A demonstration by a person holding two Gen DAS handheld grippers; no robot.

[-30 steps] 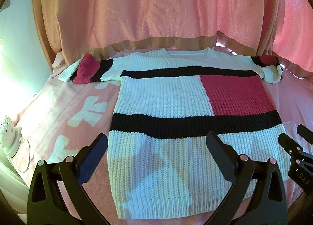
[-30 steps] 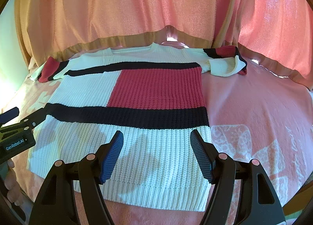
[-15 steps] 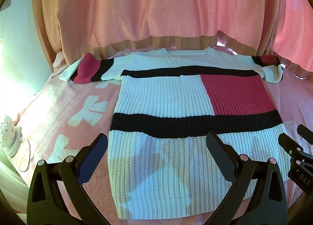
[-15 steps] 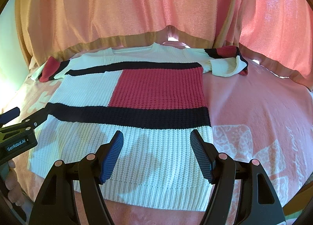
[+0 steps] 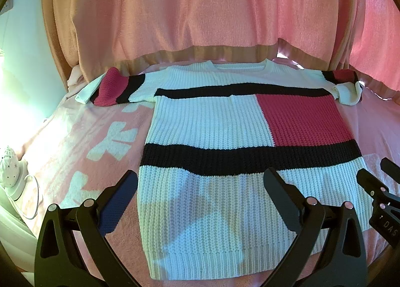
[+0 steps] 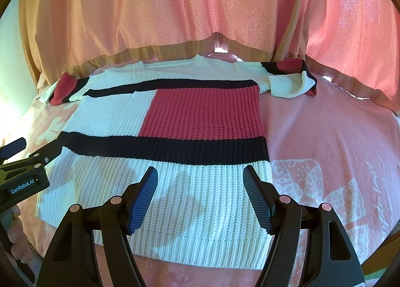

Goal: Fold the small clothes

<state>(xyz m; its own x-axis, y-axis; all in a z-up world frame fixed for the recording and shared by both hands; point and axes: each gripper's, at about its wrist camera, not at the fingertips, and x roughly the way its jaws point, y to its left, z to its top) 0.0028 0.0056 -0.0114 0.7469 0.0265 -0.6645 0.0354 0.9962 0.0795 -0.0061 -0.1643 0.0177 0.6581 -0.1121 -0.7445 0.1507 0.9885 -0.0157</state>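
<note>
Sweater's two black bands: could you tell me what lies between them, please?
On the sweater, a white panel and a red panel sit side by side; both views show them.

A white knitted sweater with black bands and a red block (image 5: pixel 212 134) lies flat on a pink blanket with pale flower shapes (image 5: pixel 75 142). Its neck is at the far end, near the pink and tan curtain (image 5: pixel 200 12) behind it. Its hem is at the near end. One sleeve goes out left. The other goes out right and is folded back on itself. A small white dotted lamp (image 5: pixel 10 169) stands off the blanket's left edge.

The left gripper (image 5: pixel 200 197) is above the hem's left part. The right gripper (image 6: pixel 200 194) is above the hem's right part.
</note>
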